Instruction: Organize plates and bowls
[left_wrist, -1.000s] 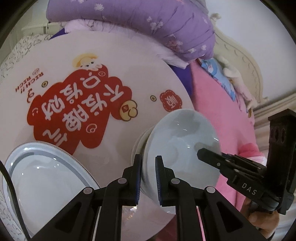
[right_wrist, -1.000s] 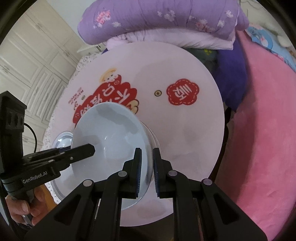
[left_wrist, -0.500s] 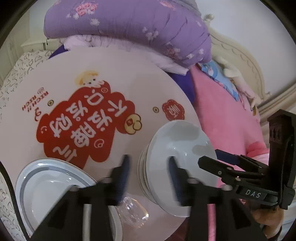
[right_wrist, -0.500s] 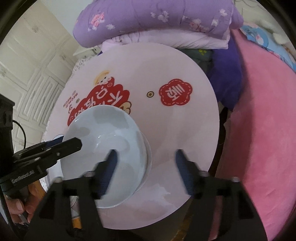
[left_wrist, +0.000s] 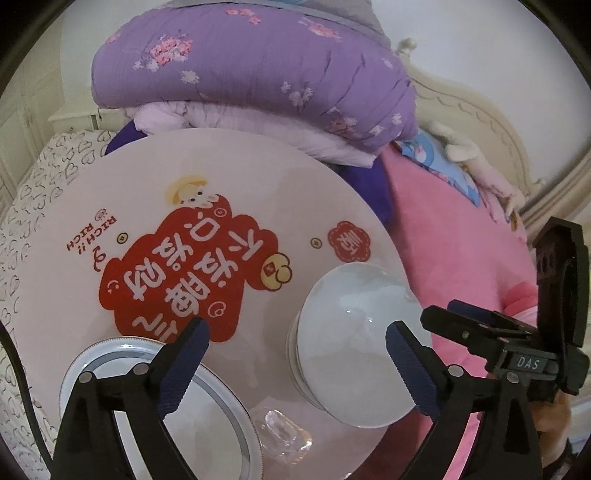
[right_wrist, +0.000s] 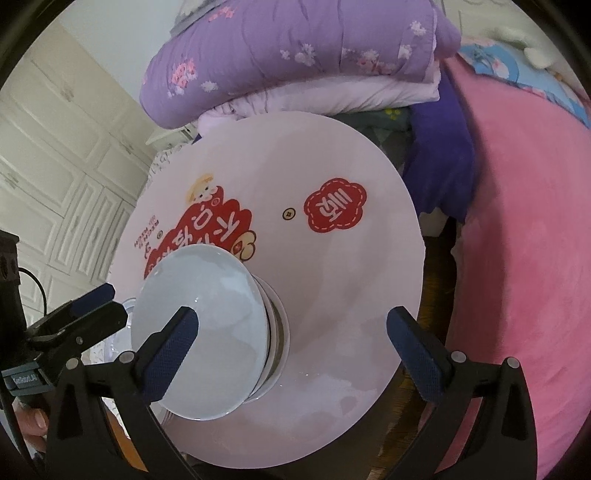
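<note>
The left gripper (left_wrist: 295, 338) and right gripper (right_wrist: 291, 325) share black frames, silver screws and textured navy pads.

We see a stack of pale blue-white bowls (left_wrist: 354, 343) at lower right of centre in the left wrist view, nested upright, the top one wide, glossy and holding nothing. In the right wrist view the same stack (right_wrist: 207, 325) sits lower left. A white plate with a grey rim band (left_wrist: 207, 417) lies flat at lower left, apart from the stack.
</note>
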